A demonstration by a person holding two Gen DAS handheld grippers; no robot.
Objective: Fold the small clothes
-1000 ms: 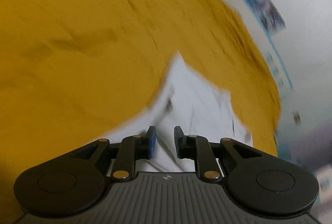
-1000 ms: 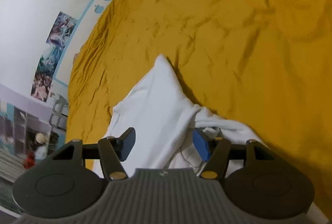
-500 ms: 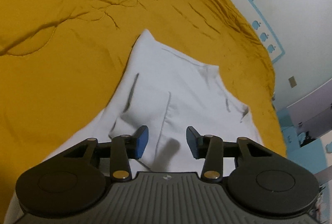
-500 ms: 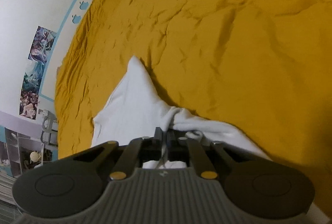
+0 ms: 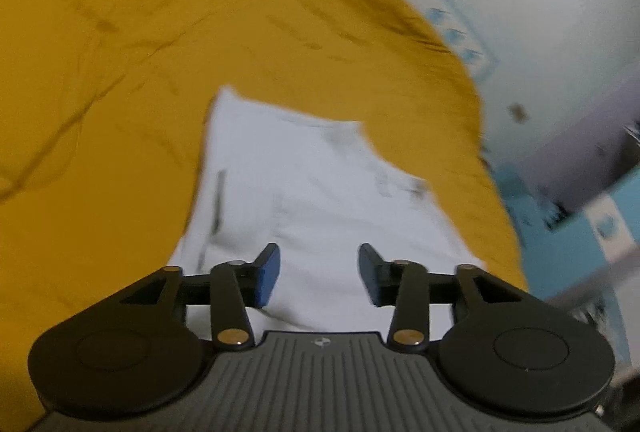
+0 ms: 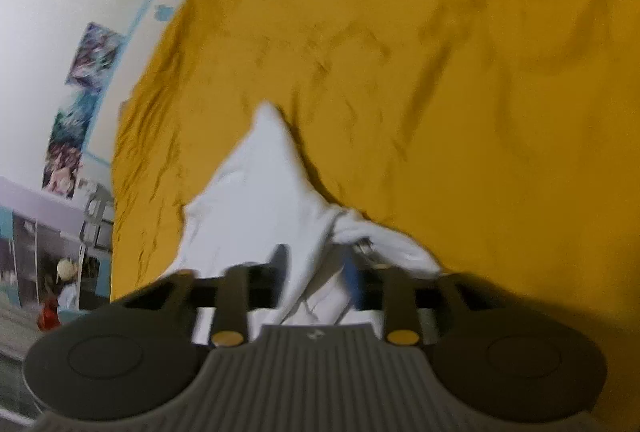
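On the mustard-yellow bedspread (image 5: 120, 72), a white garment (image 5: 312, 184) lies partly flattened, one corner peaked toward the poster wall (image 6: 84, 80). Left tongs (image 5: 319, 274) gape open above the garment's near edge, holding nothing. Right tongs (image 6: 316, 274) also parted, blurred, over bunched white folds.

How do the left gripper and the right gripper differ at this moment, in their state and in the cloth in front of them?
The left gripper is sharp in its view, with both blue pads plain; the right gripper is blurred. Before the left gripper the white garment lies fairly flat on the yellow bedcover; before the right gripper the garment is bunched, rising to a point. Both are open, and neither visibly grips the cloth.
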